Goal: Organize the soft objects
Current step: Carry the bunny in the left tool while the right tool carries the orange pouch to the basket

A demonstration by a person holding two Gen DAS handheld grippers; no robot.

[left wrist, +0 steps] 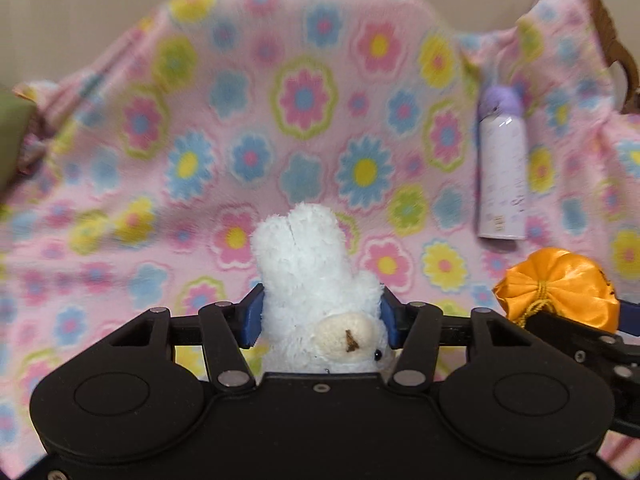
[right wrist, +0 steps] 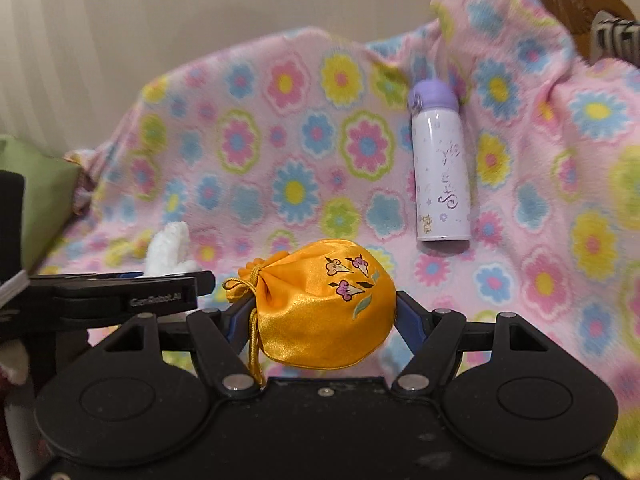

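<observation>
2 grippers, each clenched on 1 soft thing above a flowered blanket.

The left gripper (left wrist: 320,316) squeezes a white plush toy (left wrist: 316,292) between its blue pads, ears pointing up, snout toward the camera. The right gripper (right wrist: 322,312) pinches an orange drawstring pouch (right wrist: 320,304) with embroidered flowers, just beside the left one. Beyond them, on the blanket (right wrist: 280,152), lies a white bottle (right wrist: 440,168) with a purple cap. A green cushion (right wrist: 44,196) sits at the far left.

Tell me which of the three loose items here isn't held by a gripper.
The white bottle with the purple cap, lying free on the flowered blanket. The left gripper clamps the white plush toy; the right gripper clamps the orange drawstring pouch.
</observation>
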